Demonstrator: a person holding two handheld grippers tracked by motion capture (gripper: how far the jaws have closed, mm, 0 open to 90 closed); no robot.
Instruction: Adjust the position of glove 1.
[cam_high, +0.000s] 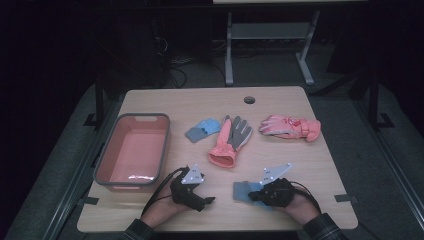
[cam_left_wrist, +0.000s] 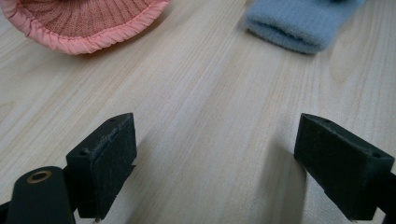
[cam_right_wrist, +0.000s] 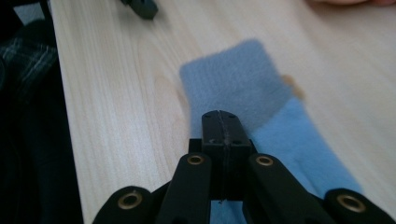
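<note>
A light blue fleece glove (cam_high: 241, 190) lies flat near the table's front edge; its darker cuff (cam_right_wrist: 233, 79) points away in the right gripper view. My right gripper (cam_high: 251, 195) rests over this glove with its jaws pressed together (cam_right_wrist: 219, 122); I cannot tell whether any fabric is caught. My left gripper (cam_high: 209, 200) sits on the table a little to the left, jaws wide apart (cam_left_wrist: 215, 158) over bare wood. Ahead of it lie the orange ribbed cuff (cam_left_wrist: 84, 23) of a glove and the blue glove (cam_left_wrist: 299, 23).
A pink bin with a grey rim (cam_high: 145, 117) stands at the left. In the middle lie a second small blue glove (cam_high: 202, 130) and an orange-and-grey glove (cam_high: 230, 140). A pink glove (cam_high: 290, 127) is at the back right. A cable hole (cam_high: 249, 100) sits near the far edge.
</note>
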